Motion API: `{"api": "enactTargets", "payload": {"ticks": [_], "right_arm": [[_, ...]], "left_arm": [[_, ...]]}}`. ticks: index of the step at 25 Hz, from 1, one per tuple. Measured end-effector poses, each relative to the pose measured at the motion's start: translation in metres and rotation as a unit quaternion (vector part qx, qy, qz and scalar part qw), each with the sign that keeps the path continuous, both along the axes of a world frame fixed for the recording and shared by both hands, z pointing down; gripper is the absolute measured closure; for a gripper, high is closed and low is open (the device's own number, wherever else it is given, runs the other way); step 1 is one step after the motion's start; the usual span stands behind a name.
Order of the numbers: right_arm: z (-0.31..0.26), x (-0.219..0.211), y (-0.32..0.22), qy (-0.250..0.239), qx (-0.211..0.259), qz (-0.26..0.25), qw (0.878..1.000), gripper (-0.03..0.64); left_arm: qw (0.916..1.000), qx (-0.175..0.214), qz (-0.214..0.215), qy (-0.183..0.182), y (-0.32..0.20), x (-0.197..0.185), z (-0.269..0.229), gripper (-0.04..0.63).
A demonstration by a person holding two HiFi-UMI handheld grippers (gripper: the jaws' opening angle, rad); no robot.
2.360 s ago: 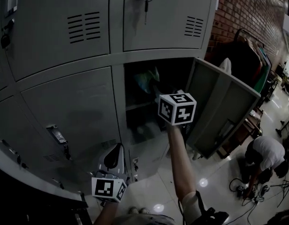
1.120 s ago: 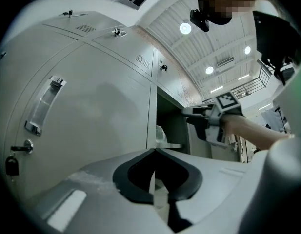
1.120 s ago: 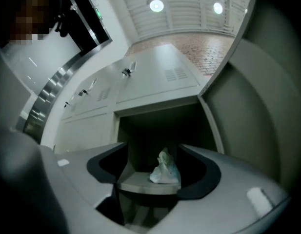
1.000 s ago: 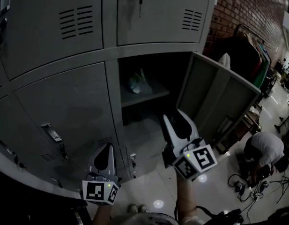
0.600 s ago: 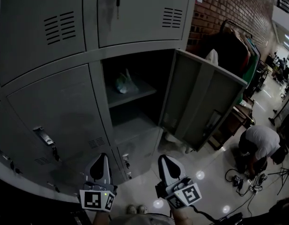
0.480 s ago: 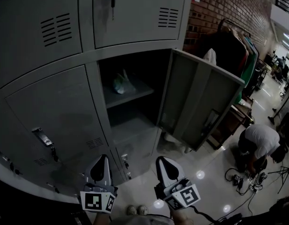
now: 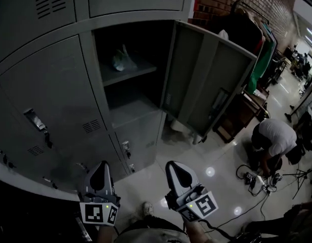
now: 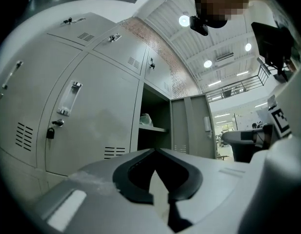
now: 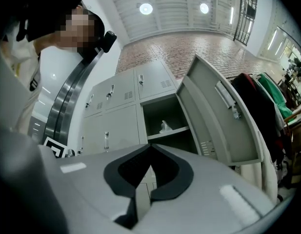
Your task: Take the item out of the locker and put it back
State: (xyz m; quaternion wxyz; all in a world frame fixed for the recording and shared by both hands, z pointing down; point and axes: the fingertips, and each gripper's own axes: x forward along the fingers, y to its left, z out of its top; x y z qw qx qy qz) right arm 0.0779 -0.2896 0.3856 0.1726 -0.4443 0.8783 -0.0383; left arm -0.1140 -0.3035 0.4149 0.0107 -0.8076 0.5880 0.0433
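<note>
A pale crumpled plastic bag (image 7: 123,59) lies on the shelf inside the open locker (image 7: 126,116); it also shows as the bag (image 8: 146,120) in the left gripper view and the bag (image 9: 165,126) in the right gripper view. My left gripper (image 7: 101,165) is low at the bottom of the head view, well back from the locker, jaws together and empty. Beside it my right gripper (image 7: 172,165) is also shut on nothing. Both point toward the locker: left gripper (image 8: 155,152), right gripper (image 9: 150,146).
The locker door (image 7: 206,80) stands swung out to the right. Closed lockers with a latch handle (image 7: 35,123) fill the left. A person (image 7: 272,140) crouches on the tiled floor by cables (image 7: 252,178). A clothes rack (image 7: 257,39) stands against the brick wall.
The right gripper has drawn back out of the locker, come down beside the left one, and its jaws have closed empty. The left gripper has sunk a little. The bag stays on the shelf.
</note>
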Motion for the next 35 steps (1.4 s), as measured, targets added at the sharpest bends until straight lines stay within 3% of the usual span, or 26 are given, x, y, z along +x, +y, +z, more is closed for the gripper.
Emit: {"api": "enactTargets", "payload": {"ticks": [6,14,20,26,35], "right_arm": [[0.01,-0.01,0.064,0.021,0.002,-0.013,1.0,0.615],[0.008,-0.05,0.227,-0.01,0.008,-0.024,1.0,0.615],[-0.018,-0.051,0.331,-0.023,0.026,-0.018,0.999,0.615],[-0.028,-0.047,0.38,-0.028,0.015,-0.021,0.999,0.615],[-0.024,-0.043,0.409,-0.036,-0.013,-0.025,0.999,0.615]], "left_arm": [[0.9995,0.025,0.005,0.02,0.074,0.003,-0.006,0.591],[0.9991,0.037,0.014,0.013,0.237,-0.015,-0.006,0.591],[0.9987,0.041,0.025,0.015,0.337,-0.013,-0.021,0.591],[0.9985,0.051,0.022,0.008,0.38,-0.005,-0.047,0.591],[0.9984,0.053,0.021,0.007,0.411,0.032,-0.054,0.591]]}}
